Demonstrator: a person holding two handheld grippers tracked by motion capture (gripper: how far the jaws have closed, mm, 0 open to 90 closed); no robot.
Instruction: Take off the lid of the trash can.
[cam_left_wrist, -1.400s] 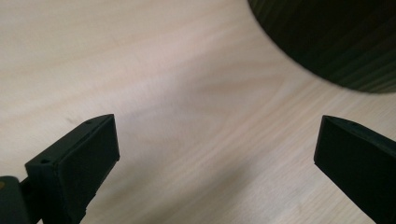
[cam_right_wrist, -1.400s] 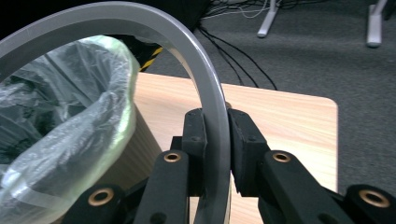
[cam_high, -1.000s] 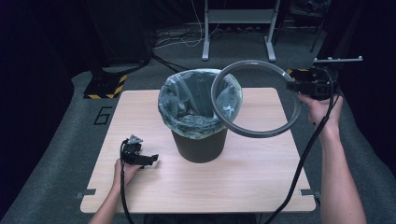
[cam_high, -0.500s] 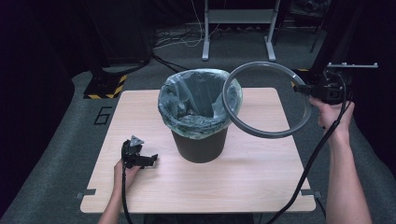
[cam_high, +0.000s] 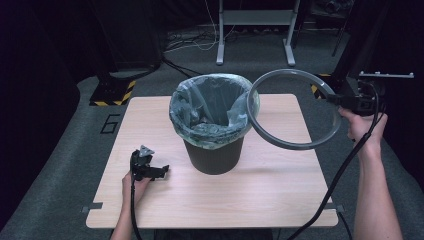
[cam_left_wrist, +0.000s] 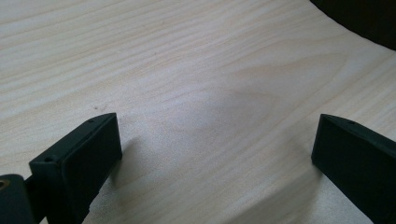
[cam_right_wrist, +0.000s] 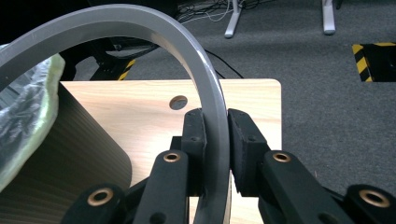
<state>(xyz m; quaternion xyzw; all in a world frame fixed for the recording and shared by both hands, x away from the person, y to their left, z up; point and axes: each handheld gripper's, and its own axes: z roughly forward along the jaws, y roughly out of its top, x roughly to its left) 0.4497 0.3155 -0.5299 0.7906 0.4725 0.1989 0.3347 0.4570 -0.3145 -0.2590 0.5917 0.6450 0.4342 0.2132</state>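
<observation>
A dark ribbed bin (cam_high: 215, 156) stands in the middle of the wooden table (cam_high: 280, 200), lined with a translucent greenish bag (cam_high: 192, 124) folded over its rim. My right gripper (cam_high: 341, 100) is shut on a large grey plastic ring (cam_high: 295, 146) and holds it in the air just right of the bin, tilted, its left edge overlapping the bin's rim. In the right gripper view the ring (cam_right_wrist: 187, 42) passes between the pads of my right gripper (cam_right_wrist: 216, 140), with the bin's wall (cam_right_wrist: 60, 154) at left. My left gripper (cam_high: 159, 172) rests on the table left of the bin, jaws open on bare wood (cam_left_wrist: 215, 154).
The table stands on grey carpet, with a metal stand's legs (cam_high: 255, 35) behind it and a hazard-striped base (cam_high: 112, 92) at the far left. A cable hole (cam_right_wrist: 178, 102) marks the table's far right corner. The right gripper's cable (cam_high: 345, 170) hangs across the table's right side.
My right gripper has carried the ring to the right, further off the bin's mouth. The left gripper has stayed put on the table.
</observation>
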